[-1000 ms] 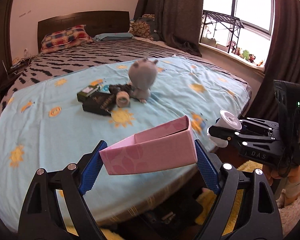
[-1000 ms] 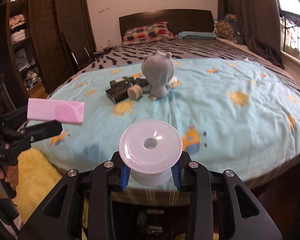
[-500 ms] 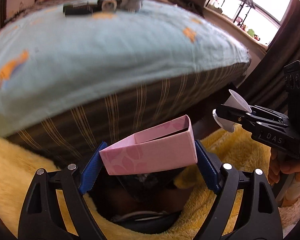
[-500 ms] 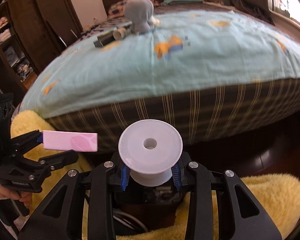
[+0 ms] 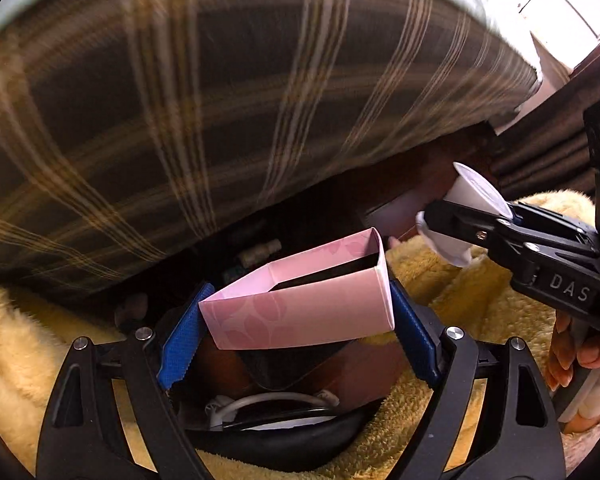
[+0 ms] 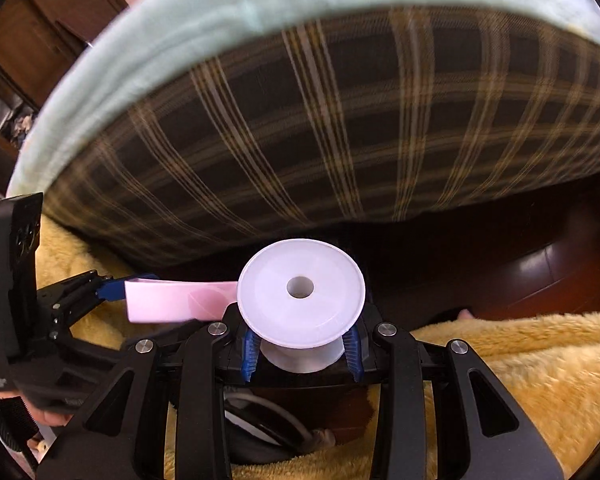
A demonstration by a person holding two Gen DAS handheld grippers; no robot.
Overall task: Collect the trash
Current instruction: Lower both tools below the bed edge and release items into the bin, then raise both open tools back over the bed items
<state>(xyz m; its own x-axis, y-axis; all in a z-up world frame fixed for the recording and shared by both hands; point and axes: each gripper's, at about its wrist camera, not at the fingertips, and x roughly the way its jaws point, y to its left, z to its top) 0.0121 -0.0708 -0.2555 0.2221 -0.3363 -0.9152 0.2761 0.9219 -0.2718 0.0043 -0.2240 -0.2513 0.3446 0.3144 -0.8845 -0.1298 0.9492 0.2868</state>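
Both grippers lowered beside bed: left gripper (image 5: 296, 320) clamps pink box (image 5: 300, 304), right gripper (image 6: 302, 350) white spool (image 6: 300, 292).

Both grippers now point steeply down past the bed (image 5: 220, 92) edge instead of across its top. The box (image 5: 300, 312) and spool (image 6: 300, 292) now hang low over the yellow rug (image 6: 520, 360) and a dark bin (image 5: 284, 432).

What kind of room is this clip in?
Most likely a bedroom, seen from low down at the bedside: a plaid mattress side under a pale blue sheet, with a fluffy yellow rug on a dark wood floor.
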